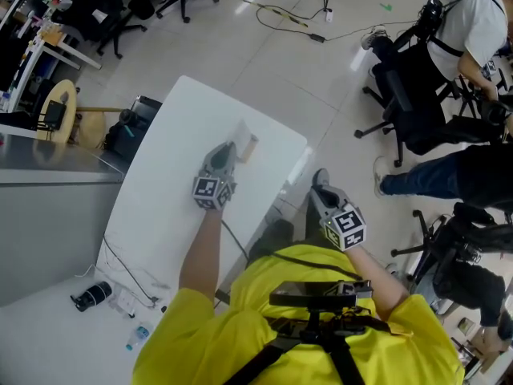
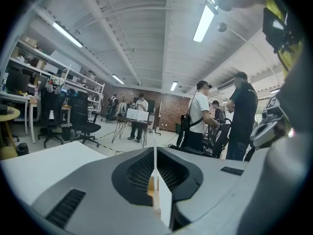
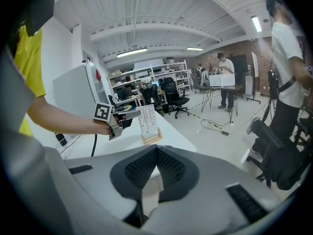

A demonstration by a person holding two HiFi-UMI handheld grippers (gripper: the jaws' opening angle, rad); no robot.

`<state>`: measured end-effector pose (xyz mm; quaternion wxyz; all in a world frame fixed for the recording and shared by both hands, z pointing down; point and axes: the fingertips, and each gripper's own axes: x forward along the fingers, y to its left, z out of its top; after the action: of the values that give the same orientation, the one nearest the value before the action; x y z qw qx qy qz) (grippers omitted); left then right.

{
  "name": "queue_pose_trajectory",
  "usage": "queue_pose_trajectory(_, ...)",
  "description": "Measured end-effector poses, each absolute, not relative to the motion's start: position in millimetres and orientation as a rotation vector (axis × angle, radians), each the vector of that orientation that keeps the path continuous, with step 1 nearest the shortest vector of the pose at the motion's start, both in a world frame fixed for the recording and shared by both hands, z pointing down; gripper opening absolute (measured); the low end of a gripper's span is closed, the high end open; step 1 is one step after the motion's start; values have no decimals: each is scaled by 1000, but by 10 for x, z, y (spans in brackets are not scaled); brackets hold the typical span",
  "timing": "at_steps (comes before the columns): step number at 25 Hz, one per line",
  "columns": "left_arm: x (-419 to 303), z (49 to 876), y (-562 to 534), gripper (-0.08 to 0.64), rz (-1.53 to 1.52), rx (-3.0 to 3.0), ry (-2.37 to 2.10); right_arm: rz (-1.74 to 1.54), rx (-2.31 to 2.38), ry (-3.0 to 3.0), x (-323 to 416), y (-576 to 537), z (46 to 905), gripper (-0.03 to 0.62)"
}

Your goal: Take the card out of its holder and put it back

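The white table (image 1: 156, 215) stretches long under the left gripper (image 1: 231, 151), with plenty of bare surface back toward the wrist and on its left. The far edge runs close beyond its tips. The right gripper (image 1: 321, 181) hangs off the table's right edge over open floor. Its own view shows the jaws together with nothing between them.

From above, the left jaws are just a grey wedge. The right gripper view gives the side-on look: the card (image 3: 147, 117) stands upright with the left gripper's tips on its edge. The card's bottom sits in the small wooden holder (image 3: 152, 138), directly ahead of those tips. The left gripper view settles the grip, with the jaws pinched onto the card, seen edge-on as a thin white line between the pads.

A black office chair (image 1: 405, 107) stands well off to the right gripper's right, across clear floor.
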<state>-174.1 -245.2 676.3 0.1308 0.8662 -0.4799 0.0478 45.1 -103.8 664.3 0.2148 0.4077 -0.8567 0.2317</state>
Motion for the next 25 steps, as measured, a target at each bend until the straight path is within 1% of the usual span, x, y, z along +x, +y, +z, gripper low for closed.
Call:
queue_pose_trajectory(11,-1791,6884,-2370,12,113,2450,-1435,649,1096,-2373,395,-1010,6683,6)
queue_pose_trajectory(25,-1733,7325,-2267,14,273,2367,-1435,650,1109,-2377,386,-1101,6671,6)
